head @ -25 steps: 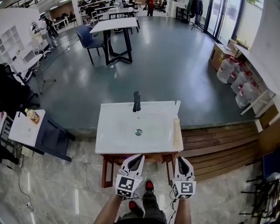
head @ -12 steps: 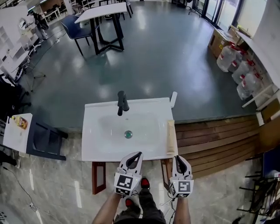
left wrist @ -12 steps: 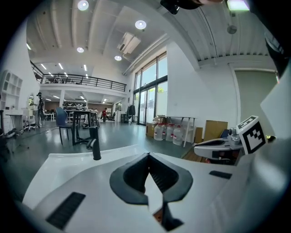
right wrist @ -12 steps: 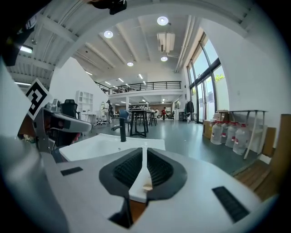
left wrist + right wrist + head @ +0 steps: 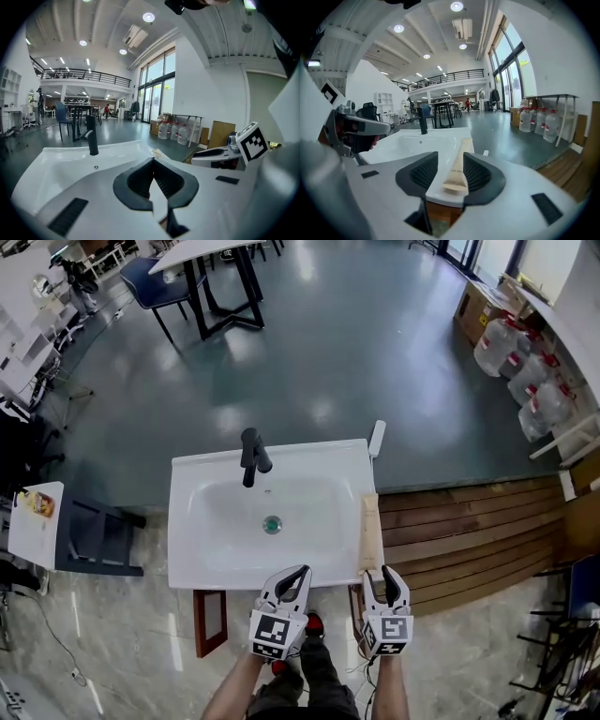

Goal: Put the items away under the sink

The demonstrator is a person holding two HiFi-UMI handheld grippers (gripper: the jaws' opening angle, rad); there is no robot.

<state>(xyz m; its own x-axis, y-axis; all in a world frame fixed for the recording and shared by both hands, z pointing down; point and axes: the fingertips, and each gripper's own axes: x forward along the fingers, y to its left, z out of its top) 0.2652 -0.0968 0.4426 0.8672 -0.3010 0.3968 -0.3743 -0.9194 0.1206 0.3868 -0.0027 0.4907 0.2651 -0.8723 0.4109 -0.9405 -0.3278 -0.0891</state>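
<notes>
Right gripper view: right tongs [image 5: 450, 154] apart, jaws just been opening, gripping nothing. Beige tube [image 5: 458, 174] lies flat on the sink [image 5: 405, 146] right rim, ahead and in line with the gap. Left tongs [image 5: 153, 161] closed together, empty, near the sink front edge.

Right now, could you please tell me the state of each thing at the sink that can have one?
Tap: off, no water running.
Sink: basin holds nothing.
Tube: lying flat on the sink's right rim, ungripped.
Left gripper: jaws shut, empty.
Right gripper: jaws open, just been opening; tube lines up between them, untouched.
</notes>
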